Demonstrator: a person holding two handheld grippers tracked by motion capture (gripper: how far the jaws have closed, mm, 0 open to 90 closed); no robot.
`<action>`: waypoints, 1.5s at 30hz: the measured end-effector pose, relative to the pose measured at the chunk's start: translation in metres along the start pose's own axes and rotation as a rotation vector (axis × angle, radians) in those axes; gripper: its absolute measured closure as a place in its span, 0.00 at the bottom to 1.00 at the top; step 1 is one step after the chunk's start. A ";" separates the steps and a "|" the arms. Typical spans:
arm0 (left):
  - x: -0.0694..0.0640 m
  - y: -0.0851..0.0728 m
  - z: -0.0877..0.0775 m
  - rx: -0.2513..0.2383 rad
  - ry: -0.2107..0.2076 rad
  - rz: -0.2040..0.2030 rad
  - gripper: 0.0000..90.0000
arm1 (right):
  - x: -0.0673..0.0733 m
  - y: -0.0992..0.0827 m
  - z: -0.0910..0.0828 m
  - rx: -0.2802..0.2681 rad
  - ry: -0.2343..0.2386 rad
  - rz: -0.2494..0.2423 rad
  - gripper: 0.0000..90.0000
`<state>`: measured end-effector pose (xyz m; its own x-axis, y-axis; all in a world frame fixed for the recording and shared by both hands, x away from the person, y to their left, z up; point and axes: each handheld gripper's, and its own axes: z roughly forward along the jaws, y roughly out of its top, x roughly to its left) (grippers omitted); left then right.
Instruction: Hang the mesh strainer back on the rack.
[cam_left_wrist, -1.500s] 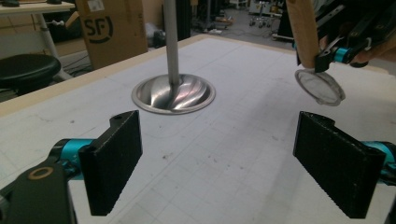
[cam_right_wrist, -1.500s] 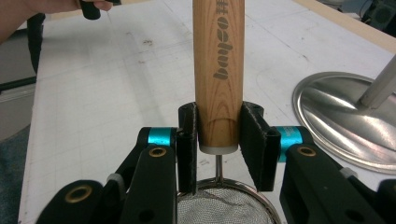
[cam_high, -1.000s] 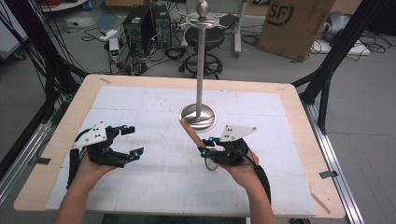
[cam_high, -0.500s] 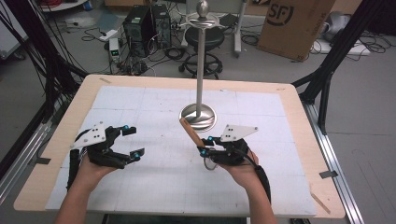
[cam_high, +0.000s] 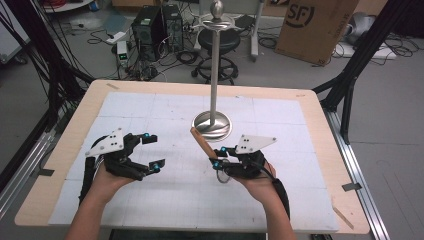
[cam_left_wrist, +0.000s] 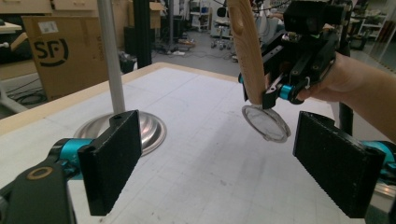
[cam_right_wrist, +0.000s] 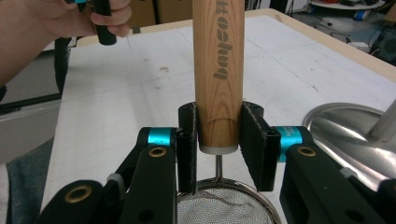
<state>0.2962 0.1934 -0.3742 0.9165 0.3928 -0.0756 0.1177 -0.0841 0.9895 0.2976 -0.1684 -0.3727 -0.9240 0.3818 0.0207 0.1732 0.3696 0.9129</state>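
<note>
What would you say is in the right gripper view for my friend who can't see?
The right gripper squeezes the wooden handle of a small mesh strainer, whose handle points away over the white table. A shiny metal stand base sits at the right.

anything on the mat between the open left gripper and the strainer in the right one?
Nothing: bare white mat between left gripper and strainer in the high view; the left gripper view agrees.
</note>
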 end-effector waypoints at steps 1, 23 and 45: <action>0.000 0.001 0.002 -0.002 -0.003 -0.003 0.18 | 0.000 0.000 0.000 -0.005 0.004 -0.006 0.76; -0.016 0.026 0.058 0.003 -0.115 0.029 0.19 | 0.005 0.004 0.001 -0.047 0.033 -0.037 0.76; -0.028 0.034 0.074 -0.017 -0.199 0.084 0.52 | 0.010 0.008 -0.001 -0.109 0.115 -0.061 0.76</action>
<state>0.3024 0.1118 -0.3477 0.9804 0.1965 -0.0137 0.0325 -0.0926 0.9952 0.2898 -0.1624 -0.3646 -0.9657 0.2595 0.0051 0.0835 0.2922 0.9527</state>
